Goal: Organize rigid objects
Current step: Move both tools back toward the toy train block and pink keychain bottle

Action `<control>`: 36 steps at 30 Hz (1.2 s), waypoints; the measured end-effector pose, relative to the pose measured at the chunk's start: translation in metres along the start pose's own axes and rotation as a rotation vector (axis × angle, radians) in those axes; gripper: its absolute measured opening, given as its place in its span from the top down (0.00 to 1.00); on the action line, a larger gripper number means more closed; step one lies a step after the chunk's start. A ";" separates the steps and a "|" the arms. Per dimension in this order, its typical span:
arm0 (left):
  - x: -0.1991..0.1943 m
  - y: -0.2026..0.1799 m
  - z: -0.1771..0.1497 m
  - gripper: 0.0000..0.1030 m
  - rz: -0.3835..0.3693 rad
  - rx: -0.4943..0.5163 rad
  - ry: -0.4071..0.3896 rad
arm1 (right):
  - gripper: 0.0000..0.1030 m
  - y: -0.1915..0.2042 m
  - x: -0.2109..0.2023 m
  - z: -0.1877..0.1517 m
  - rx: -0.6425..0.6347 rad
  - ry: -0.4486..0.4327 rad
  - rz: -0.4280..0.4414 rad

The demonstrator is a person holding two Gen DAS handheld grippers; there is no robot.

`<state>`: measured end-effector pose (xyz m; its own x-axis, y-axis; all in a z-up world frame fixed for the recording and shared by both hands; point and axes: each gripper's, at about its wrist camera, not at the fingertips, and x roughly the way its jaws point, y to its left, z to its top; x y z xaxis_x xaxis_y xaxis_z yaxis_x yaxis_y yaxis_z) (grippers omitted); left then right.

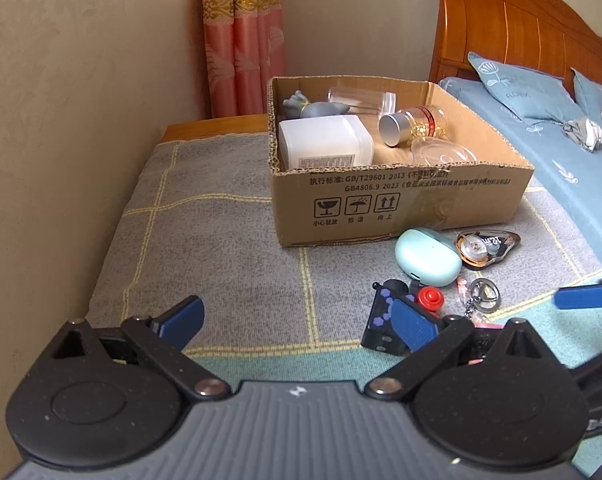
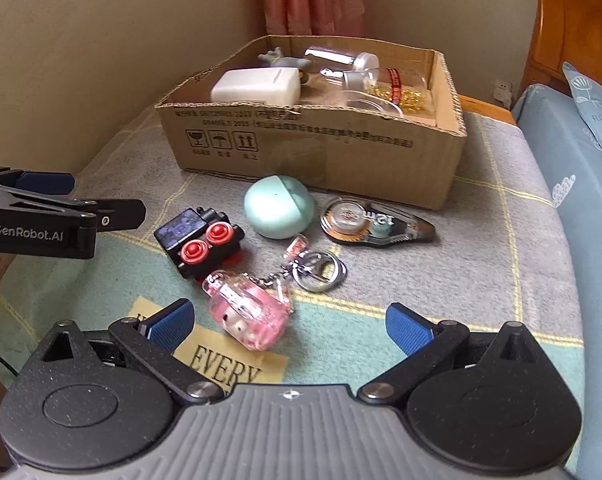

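Observation:
A cardboard box (image 1: 397, 204) (image 2: 317, 152) stands on a grey checked cloth and holds a white container (image 1: 325, 142), jars and a grey figurine. In front of it lie a mint-green case (image 1: 427, 256) (image 2: 279, 212), a correction-tape dispenser (image 1: 487, 248) (image 2: 375, 222), a black toy with red buttons (image 1: 393, 320) (image 2: 199, 242) and a pink keychain (image 2: 249, 314) with metal rings (image 2: 319, 270). My left gripper (image 1: 297, 320) is open and empty, left of the toy. My right gripper (image 2: 287, 326) is open and empty, its jaws either side of the pink keychain.
A beige wall and pink curtain (image 1: 241, 40) stand behind the table. A bed with blue bedding (image 1: 541, 120) and a wooden headboard lies on the right. The left gripper's body (image 2: 41, 220) shows at the left of the right wrist view.

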<state>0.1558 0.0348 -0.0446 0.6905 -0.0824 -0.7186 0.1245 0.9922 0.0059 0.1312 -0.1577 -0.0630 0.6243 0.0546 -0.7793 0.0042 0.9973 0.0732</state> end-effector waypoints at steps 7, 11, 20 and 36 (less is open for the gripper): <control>-0.005 0.003 -0.003 0.03 -0.033 -0.010 -0.004 | 0.00 0.015 0.025 0.007 -0.013 -0.016 -0.058; -0.006 -0.005 -0.004 0.03 -0.050 0.018 -0.003 | 0.00 0.000 0.027 0.000 0.023 0.002 -0.098; -0.020 -0.018 0.004 0.03 -0.054 0.059 -0.015 | 0.00 -0.032 0.020 -0.020 0.053 0.026 -0.157; -0.039 -0.026 -0.015 0.03 -0.023 0.154 0.008 | 0.00 -0.039 0.008 -0.042 0.019 -0.046 -0.141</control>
<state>0.1151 0.0140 -0.0269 0.6804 -0.1039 -0.7254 0.2487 0.9639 0.0953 0.1029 -0.1940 -0.0981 0.6519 -0.0889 -0.7531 0.1091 0.9938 -0.0229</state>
